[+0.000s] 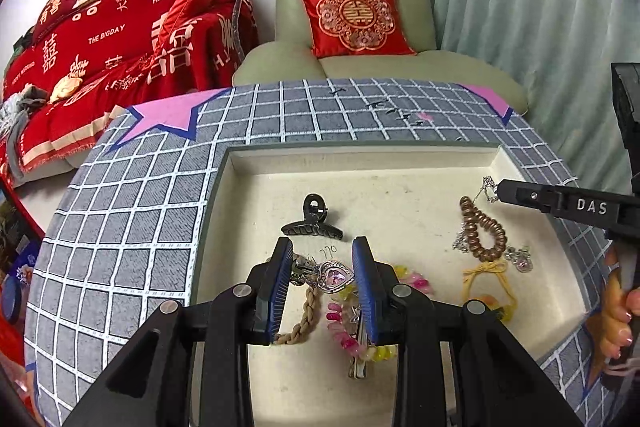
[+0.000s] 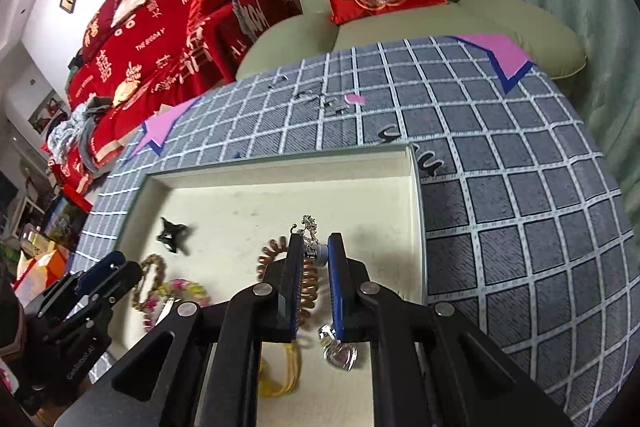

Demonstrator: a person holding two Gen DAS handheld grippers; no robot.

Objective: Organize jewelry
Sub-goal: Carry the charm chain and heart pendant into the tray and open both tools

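A cream tray (image 1: pixel 360 157) on the grid-cloth table holds the jewelry. My left gripper (image 1: pixel 322 255) is partly closed around a pink heart hair clip (image 1: pixel 334 275), pads close to both its sides; contact is unclear. Beside it lie a black claw clip (image 1: pixel 312 223), a braided beige band (image 1: pixel 304 315) and a pink-yellow bead bracelet (image 1: pixel 344 331). My right gripper (image 2: pixel 316 253) is shut on a silver chain necklace (image 2: pixel 309 227) at the tray's right side, above a brown coil hair tie (image 2: pixel 308 287). A yellow tie (image 1: pixel 486 279) and a pendant (image 2: pixel 340 353) lie near.
The tray's right wall (image 2: pixel 416 227) stands close to my right gripper. The grid tablecloth (image 1: pixel 132 219) surrounds the tray. A green armchair (image 1: pixel 352 67) with a red cushion and a red-covered sofa (image 1: pixel 120 39) stand behind the table.
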